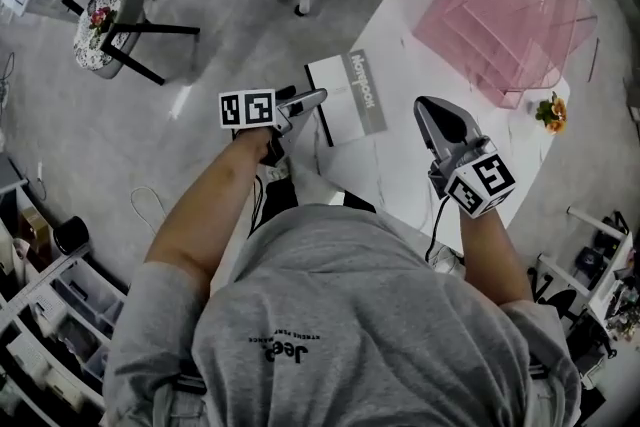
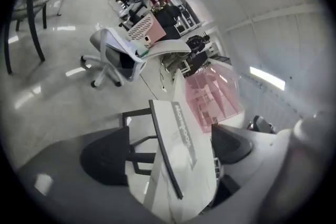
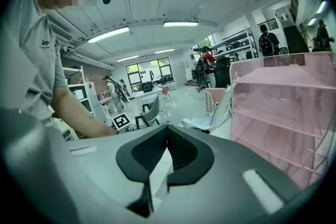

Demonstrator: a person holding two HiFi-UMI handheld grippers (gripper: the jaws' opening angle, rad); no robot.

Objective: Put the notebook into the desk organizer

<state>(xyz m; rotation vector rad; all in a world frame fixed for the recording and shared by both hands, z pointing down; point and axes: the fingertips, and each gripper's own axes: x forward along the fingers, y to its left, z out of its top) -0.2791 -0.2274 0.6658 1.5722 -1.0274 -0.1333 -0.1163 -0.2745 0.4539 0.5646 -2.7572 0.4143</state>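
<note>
The desk organizer (image 1: 500,5) is pink mesh, the table (image 1: 392,167) glossy white.

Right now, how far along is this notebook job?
Nothing is finished: the notebook lies flat on the table, outside the pink organizer. In hand: the left gripper, jaws apart, is at its edge; the right gripper is shut and empty. Left: grip, carry, slot in.

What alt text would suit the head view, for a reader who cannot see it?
A white notebook lies on a white table, between the person's left claw and right claw; a pink desk organizer stands beyond.
</note>
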